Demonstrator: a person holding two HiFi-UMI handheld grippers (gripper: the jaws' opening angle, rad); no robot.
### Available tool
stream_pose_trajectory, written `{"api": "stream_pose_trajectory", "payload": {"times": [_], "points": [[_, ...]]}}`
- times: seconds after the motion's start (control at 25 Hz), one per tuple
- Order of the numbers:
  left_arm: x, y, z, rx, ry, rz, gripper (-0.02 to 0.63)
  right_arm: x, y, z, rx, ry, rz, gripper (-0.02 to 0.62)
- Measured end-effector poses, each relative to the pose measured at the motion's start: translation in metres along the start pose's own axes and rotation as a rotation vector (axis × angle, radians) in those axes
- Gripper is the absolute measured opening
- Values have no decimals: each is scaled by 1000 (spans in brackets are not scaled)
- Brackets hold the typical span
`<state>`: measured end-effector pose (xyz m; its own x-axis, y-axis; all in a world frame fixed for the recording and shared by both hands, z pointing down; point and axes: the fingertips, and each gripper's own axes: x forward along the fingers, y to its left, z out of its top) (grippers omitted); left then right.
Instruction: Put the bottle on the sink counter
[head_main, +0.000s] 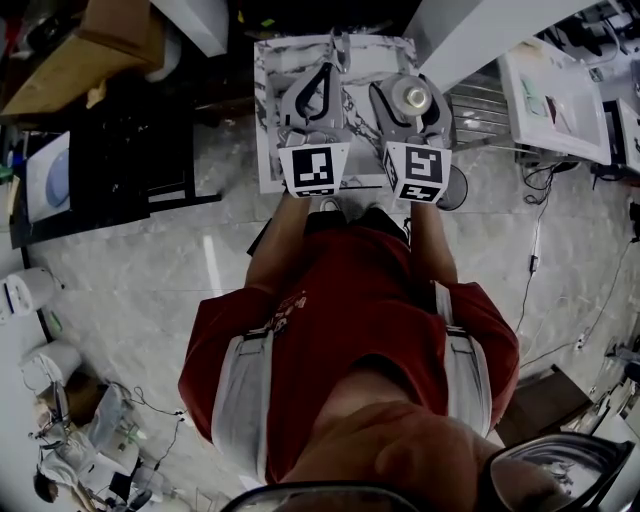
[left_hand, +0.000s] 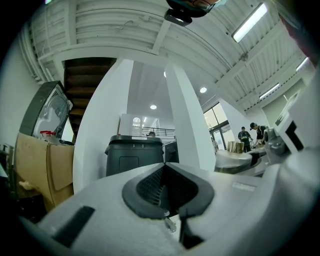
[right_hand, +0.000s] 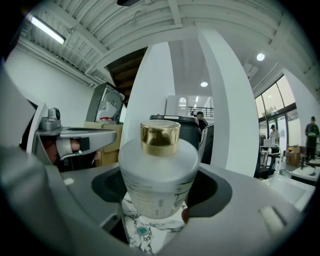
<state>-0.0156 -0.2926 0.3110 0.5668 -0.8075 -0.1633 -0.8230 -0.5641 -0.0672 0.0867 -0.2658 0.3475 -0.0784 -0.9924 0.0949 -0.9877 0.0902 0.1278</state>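
Observation:
A frosted white bottle (right_hand: 159, 170) with a gold cap (right_hand: 160, 137) stands upright between the jaws of my right gripper (right_hand: 162, 200), which is shut on its body. From the head view the cap (head_main: 412, 97) shows from above inside the right gripper (head_main: 412, 100). A marble-patterned sink counter (head_main: 266, 150) lies just below and ahead of both grippers, and its veined top (right_hand: 150, 232) shows under the bottle. My left gripper (head_main: 320, 85) hovers beside the right one over the counter. Its jaws (left_hand: 167, 187) are together with nothing between them.
A black bin (left_hand: 134, 155) stands ahead between white pillars (left_hand: 187, 130), with a cardboard box (left_hand: 45, 170) to the left. People (left_hand: 245, 137) stand far off at the right. Below, a black table (head_main: 130, 150) is at left, a white desk (head_main: 560, 90) and cables (head_main: 535, 260) at right.

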Motion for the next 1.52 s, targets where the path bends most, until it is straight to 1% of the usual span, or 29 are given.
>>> {"api": "stream_pose_trajectory", "payload": {"times": [0.32,0.48,0.68,0.96,1.28,1.52], "points": [[-6,14,-10,-20,1,8,2,9,14,-9,-12,23,2,339],[-6,23,-13,-23,1,32,2,15,19,-9,-25,22,21,339],[-3,27,-17,-14,7,51,2,23,18,-13,-15,18,29,339],[11,19,-24,-5,15,70,2,34,4,-20,-6,21,50,339],[39,3,-38,10,47,101,2,56,-24,-36,5,47,102,339],[63,-3,-46,25,73,139,2,80,-41,-48,17,74,157,339]]}}
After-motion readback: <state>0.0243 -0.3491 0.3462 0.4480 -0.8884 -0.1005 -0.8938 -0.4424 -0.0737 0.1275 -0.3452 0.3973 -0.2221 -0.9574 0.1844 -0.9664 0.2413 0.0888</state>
